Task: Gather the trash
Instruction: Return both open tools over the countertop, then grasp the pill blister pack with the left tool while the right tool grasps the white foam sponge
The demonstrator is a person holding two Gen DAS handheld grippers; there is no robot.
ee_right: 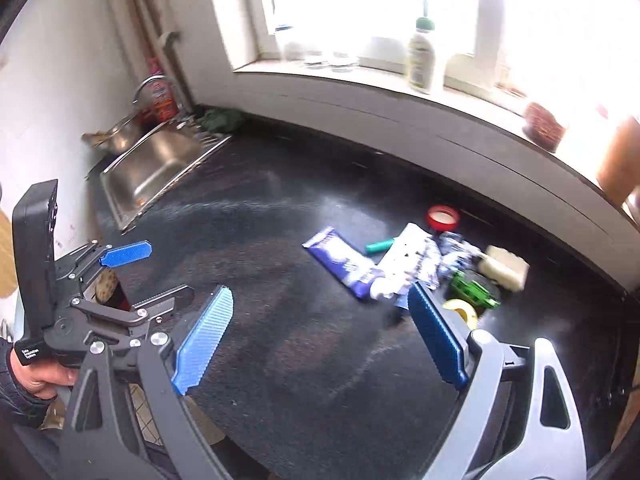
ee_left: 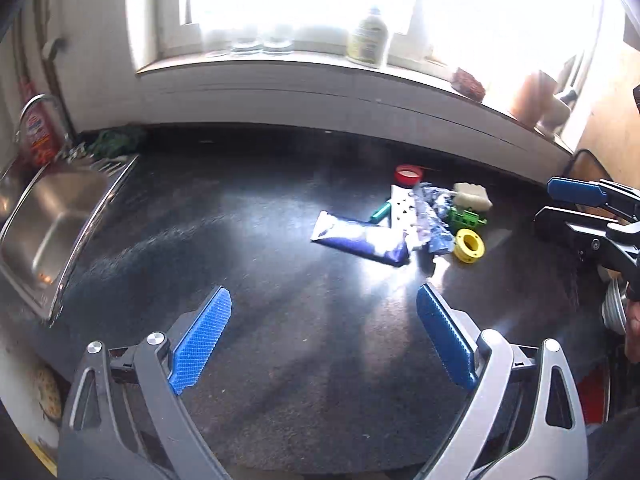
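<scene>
A heap of litter lies on the dark counter [ee_left: 248,216]: a blue wrapper [ee_left: 360,240] [ee_right: 344,264], a white dotted wrapper [ee_left: 402,208], a crumpled blue-and-white wrapper [ee_left: 434,216] and a red lid [ee_left: 408,174]. With them are a teal tube [ee_left: 380,212], a yellow tape roll [ee_left: 469,245], a green plastic piece [ee_left: 466,218] and a pale sponge [ee_left: 472,196]. My left gripper [ee_left: 323,289] [ee_right: 171,268] hangs open above bare counter, short of the heap. My right gripper [ee_right: 320,288] [ee_left: 543,201] is open too, held over the counter beside the heap, nothing between its fingers.
A steel sink [ee_left: 52,220] [ee_right: 156,168] with a tap and a red bottle [ee_left: 38,136] sits at the far left. A green cloth [ee_left: 116,142] lies behind it. The windowsill carries a white bottle [ee_left: 368,38] and jars. A hand [ee_right: 36,376] holds the left gripper.
</scene>
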